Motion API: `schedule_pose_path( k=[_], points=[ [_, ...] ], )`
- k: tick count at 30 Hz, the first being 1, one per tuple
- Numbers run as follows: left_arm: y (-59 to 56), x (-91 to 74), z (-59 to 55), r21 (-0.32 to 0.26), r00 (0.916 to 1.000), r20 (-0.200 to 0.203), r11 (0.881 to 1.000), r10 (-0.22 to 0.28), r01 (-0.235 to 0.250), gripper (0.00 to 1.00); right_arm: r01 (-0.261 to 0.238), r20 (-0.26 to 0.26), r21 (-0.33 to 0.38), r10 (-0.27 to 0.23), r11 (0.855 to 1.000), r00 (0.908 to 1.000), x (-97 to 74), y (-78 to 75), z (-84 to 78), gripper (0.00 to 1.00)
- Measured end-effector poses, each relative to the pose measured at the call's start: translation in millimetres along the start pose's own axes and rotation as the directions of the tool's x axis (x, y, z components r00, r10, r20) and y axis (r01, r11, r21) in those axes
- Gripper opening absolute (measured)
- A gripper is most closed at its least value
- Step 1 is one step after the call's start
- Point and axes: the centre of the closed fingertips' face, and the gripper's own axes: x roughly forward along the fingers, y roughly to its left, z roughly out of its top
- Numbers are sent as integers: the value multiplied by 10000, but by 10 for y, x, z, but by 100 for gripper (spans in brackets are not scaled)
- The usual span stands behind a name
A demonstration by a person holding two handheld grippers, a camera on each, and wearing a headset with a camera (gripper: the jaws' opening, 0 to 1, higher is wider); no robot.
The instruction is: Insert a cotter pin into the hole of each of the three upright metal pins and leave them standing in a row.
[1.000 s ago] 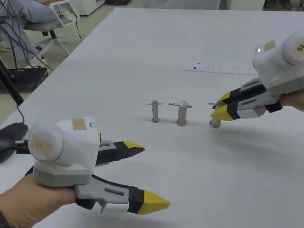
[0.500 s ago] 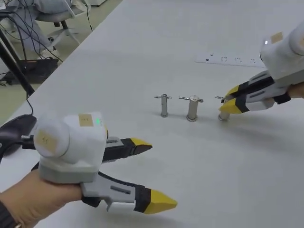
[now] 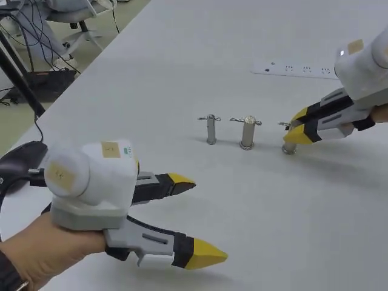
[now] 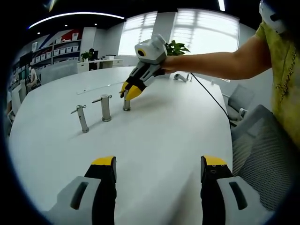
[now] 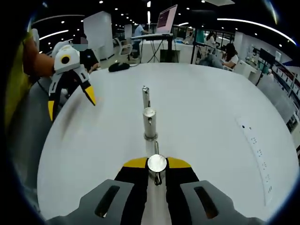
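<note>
Three small metal pins stand upright in a row on the white table. The left pin [image 3: 211, 130] and the middle pin [image 3: 247, 133] each carry a cotter pin through the top. At the right pin [image 3: 289, 148], my right gripper [image 3: 296, 127] is shut on the cotter pin [image 5: 157, 177], which passes through the pin's round head [image 5: 157, 163]; its far end pokes out [image 3: 282, 125]. My left gripper [image 3: 198, 218] hangs open over the near left of the table, nothing between its jaws, well short of the row [image 4: 106, 108].
A white power strip [image 3: 297, 69] lies flat beyond the row. The table's left edge runs diagonally, with chairs and cables on the floor past it. A black object [image 3: 13, 162] sits at that edge near my left hand.
The head camera has shifted slightly. The right gripper stays at the right pin and the left gripper stays open in the same place.
</note>
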Motion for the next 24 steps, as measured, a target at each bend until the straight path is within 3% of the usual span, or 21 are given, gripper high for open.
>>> schedule_pose_path(
  k=[14,20,24],
  points=[
    [31,-6,-3,-41,10000,31,10000,26,-26,73,-131,71,238,129,9996,9999,0,40,18,18],
    [42,-18,0,-52,10000,48,10000,72,-72,72,107,241,422,-117,9991,9996,-68,19,32,30],
    [61,-44,26,-41,9998,140,9999,145,-145,72,587,615,835,-640,9948,9961,-219,-11,42,34]
  ],
)
